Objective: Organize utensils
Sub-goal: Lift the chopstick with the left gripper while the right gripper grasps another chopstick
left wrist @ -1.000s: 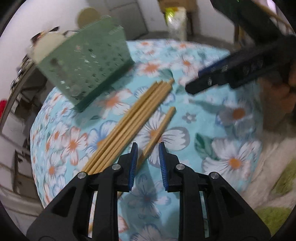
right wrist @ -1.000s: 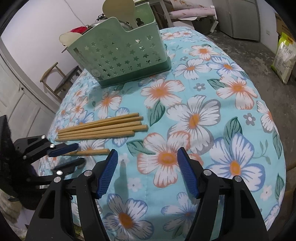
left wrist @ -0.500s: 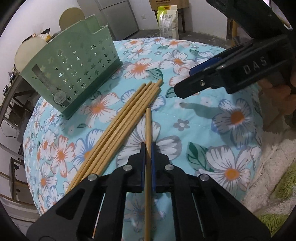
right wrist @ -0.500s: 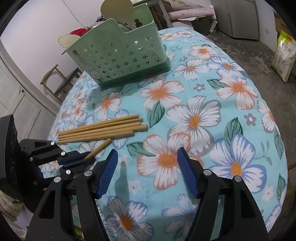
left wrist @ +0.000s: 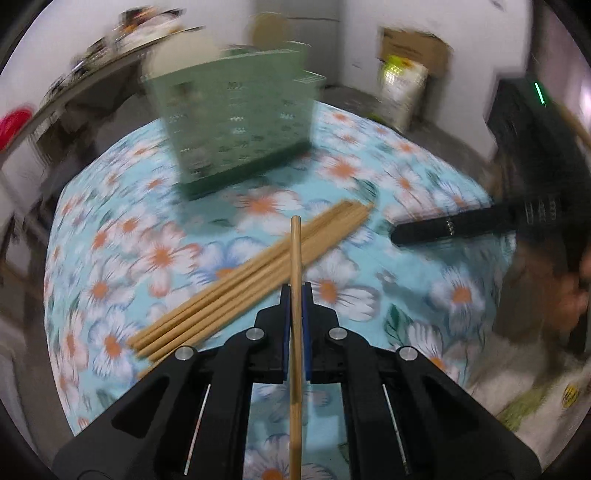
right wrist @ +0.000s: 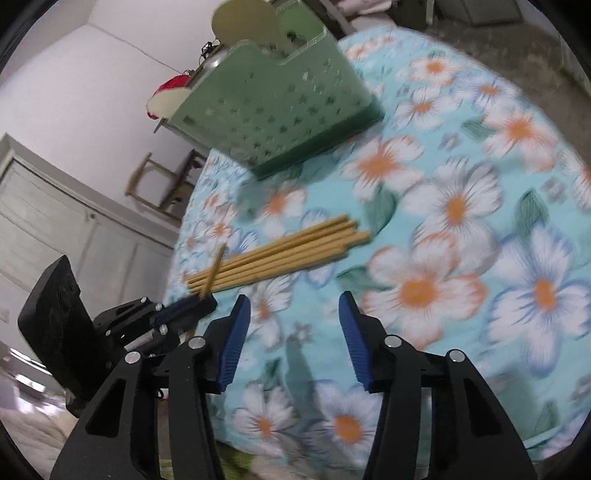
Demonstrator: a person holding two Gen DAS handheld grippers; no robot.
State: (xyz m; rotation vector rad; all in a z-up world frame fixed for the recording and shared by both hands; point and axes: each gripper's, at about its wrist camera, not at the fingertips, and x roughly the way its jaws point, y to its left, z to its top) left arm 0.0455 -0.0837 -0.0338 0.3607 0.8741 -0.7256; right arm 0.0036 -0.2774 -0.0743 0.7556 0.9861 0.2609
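My left gripper (left wrist: 294,295) is shut on one wooden chopstick (left wrist: 295,266) and holds it lifted, pointing toward the green perforated utensil basket (left wrist: 236,122). Several more chopsticks (left wrist: 243,280) lie in a bundle on the flowered cloth below it. In the right wrist view, the left gripper (right wrist: 192,304) holds the chopstick (right wrist: 215,271) tilted up over the bundle (right wrist: 280,254); the basket (right wrist: 273,114) stands at the far side. My right gripper (right wrist: 293,336) is open and empty above the cloth, right of the left gripper.
The round table has a blue flowered cloth (right wrist: 461,206). The basket holds flat wooden utensils (right wrist: 245,20). A wooden chair (right wrist: 162,184) and white cabinets (right wrist: 55,221) stand beyond the table's left edge. A bag (left wrist: 402,88) and cardboard box (left wrist: 413,51) stand on the floor behind.
My left gripper has lifted the chopstick off the cloth and turned toward the basket. My right gripper has tilted and moved a little forward, still open.
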